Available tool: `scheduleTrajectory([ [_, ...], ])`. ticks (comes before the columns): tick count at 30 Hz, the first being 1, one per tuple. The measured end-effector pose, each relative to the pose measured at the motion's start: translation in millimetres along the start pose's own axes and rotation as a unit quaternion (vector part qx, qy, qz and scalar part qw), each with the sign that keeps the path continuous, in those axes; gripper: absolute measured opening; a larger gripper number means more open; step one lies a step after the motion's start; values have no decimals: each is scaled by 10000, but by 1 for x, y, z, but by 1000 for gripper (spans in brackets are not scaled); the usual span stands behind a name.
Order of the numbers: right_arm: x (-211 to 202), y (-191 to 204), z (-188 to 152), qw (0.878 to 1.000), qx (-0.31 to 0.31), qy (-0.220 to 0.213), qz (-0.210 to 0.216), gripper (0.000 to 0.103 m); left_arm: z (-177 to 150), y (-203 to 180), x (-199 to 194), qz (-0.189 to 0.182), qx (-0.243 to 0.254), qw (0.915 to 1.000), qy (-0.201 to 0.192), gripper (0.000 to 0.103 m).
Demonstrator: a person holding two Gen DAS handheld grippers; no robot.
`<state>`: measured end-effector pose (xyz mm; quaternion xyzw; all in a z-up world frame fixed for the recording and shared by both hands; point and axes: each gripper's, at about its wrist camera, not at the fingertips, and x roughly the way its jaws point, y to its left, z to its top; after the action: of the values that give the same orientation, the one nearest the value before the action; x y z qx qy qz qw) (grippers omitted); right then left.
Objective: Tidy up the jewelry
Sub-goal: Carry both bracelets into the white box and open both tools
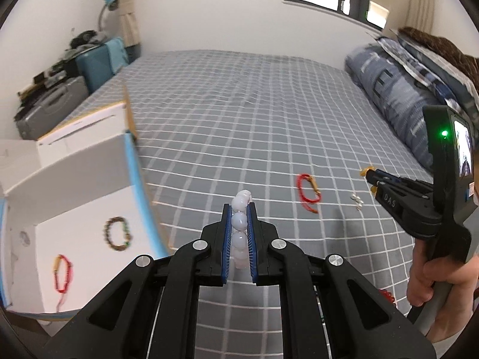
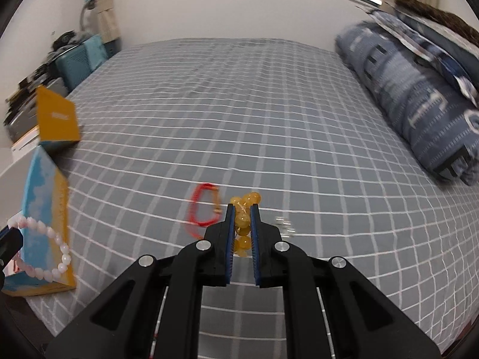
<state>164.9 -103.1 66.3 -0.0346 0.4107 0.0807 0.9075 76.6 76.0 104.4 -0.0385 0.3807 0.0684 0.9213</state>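
My left gripper is shut on a white bead bracelet and holds it above the bed, just right of an open white box; the bracelet also shows in the right wrist view. In the box lie a dark bead bracelet and a red cord bracelet. My right gripper is shut on a yellow bead bracelet; its tip shows in the left wrist view. Another red cord bracelet and small silver pieces lie on the bed.
The bed has a grey checked sheet. A rolled blue quilt lies along its right side. The box's flaps stand up at the bed's left edge. Suitcases and clutter stand beyond. A red item lies near my hand.
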Motion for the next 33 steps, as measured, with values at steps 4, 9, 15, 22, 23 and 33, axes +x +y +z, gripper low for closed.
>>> scheduleTrajectory([
  [4, -12, 41, 8, 9995, -159, -78, 264, 9, -1, 37, -16, 197, -230, 9995, -74, 9],
  [9, -26, 104, 14, 9971, -431, -165, 603, 9, -6, 83, -34, 451, -528, 9975, -141, 9],
  [15, -41, 181, 14, 9909, -848, -257, 1015, 9, -12, 136, -57, 762, -909, 9926, -250, 9],
  [22, -45, 260, -5, 9803, -1426, -168, 1355, 9, -27, 195, -63, 1252, -1316, 9833, -138, 9],
  [23, -41, 270, -9, 9785, -1502, -110, 1405, 9, -30, 200, -62, 1310, -1347, 9821, -102, 9],
  [33, 9, 324, -36, 9715, -1736, 592, 1500, 9, -65, 253, -19, 1607, -1624, 9710, 708, 10],
])
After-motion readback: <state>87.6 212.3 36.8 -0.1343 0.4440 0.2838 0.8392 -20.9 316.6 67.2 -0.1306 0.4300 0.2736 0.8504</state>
